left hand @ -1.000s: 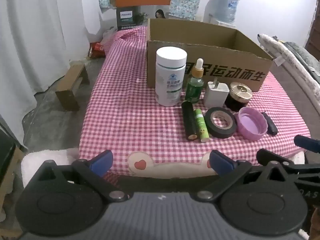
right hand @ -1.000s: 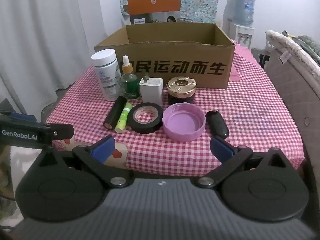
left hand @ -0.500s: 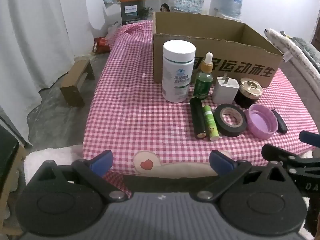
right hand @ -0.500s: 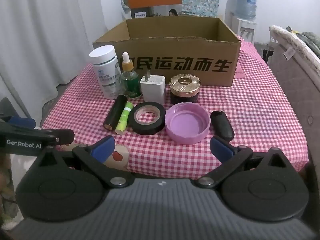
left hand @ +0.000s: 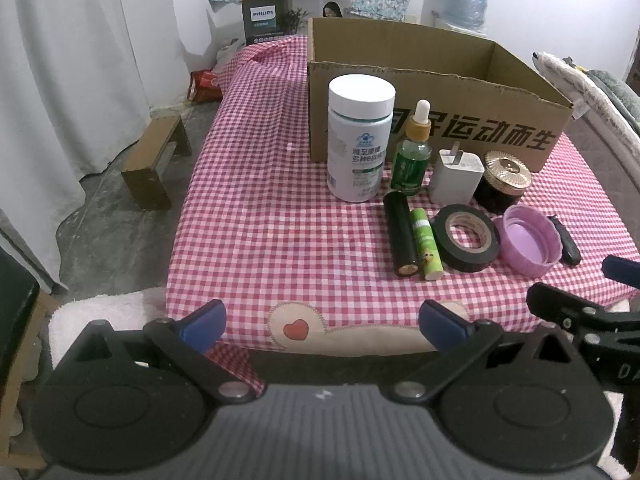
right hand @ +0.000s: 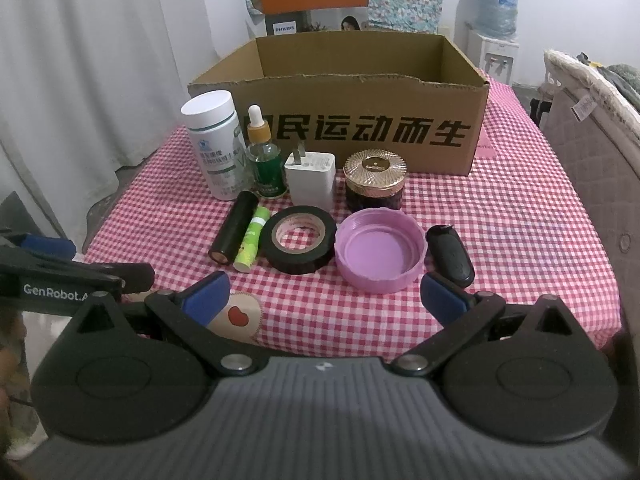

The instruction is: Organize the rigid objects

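A: How do the two claws stand?

B: The left gripper is spread wide with nothing between its blue pads, low at six o'clock just off the near edge of the checked tablecloth. The right gripper is just as wide and empty, its pads over the near hem.

A: And the things to sort?

B: In the right wrist view they sit in two rows in front of the cardboard box, which stands open-topped at twelve o'clock. Back row: white bottle, green dropper bottle, white charger and gold-lidded jar, all upright and close to the box's front wall. Front row: black cylinder and green tube lying side by side and touching, black tape roll, purple lid open side up and touching the tape, and black key fob just beside the lid at three o'clock.

A: Where is there room?

B: In the left wrist view the cloth is bare from nine to eleven o'clock, left of the white bottle to the table's left edge. In the right wrist view a bare strip runs at two to three o'clock between the key fob and the right edge, beside a padded couch arm. The left gripper's arm pokes in at nine o'clock there.
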